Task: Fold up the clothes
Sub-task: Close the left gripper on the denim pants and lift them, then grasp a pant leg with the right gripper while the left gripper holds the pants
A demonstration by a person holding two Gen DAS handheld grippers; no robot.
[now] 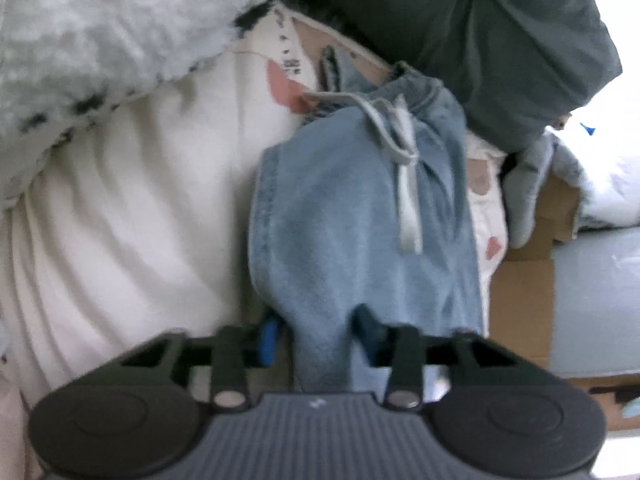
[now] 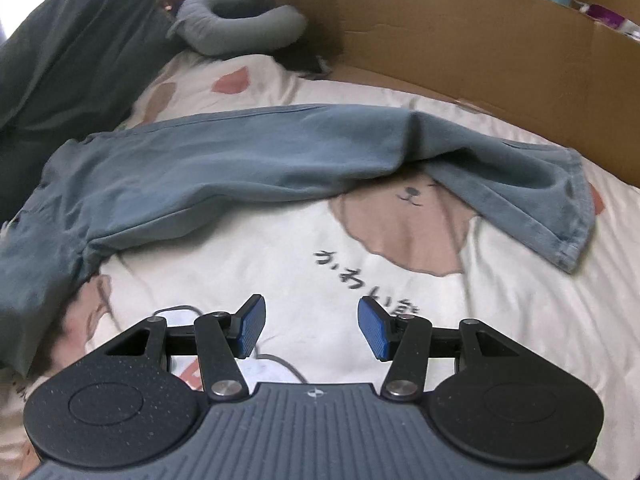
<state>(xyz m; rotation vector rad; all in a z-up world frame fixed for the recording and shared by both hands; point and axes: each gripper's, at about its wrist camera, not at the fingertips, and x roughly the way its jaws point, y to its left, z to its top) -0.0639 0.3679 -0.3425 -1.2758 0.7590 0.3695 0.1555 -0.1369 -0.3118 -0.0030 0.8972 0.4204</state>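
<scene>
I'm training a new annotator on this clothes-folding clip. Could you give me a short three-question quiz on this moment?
1. True or false: the left gripper has the light blue jeans pinched between its fingers.
2. What lies between the right gripper's fingers? A) the jeans B) nothing, only the printed bedsheet below C) the cardboard box
3. Which thing hangs from the jeans' waistband? A white ____.

Key: 1 true; 2 B; 3 drawstring.

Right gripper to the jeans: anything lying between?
Only bare printed bedsheet between the right gripper and the jeans, per the right wrist view.
</scene>
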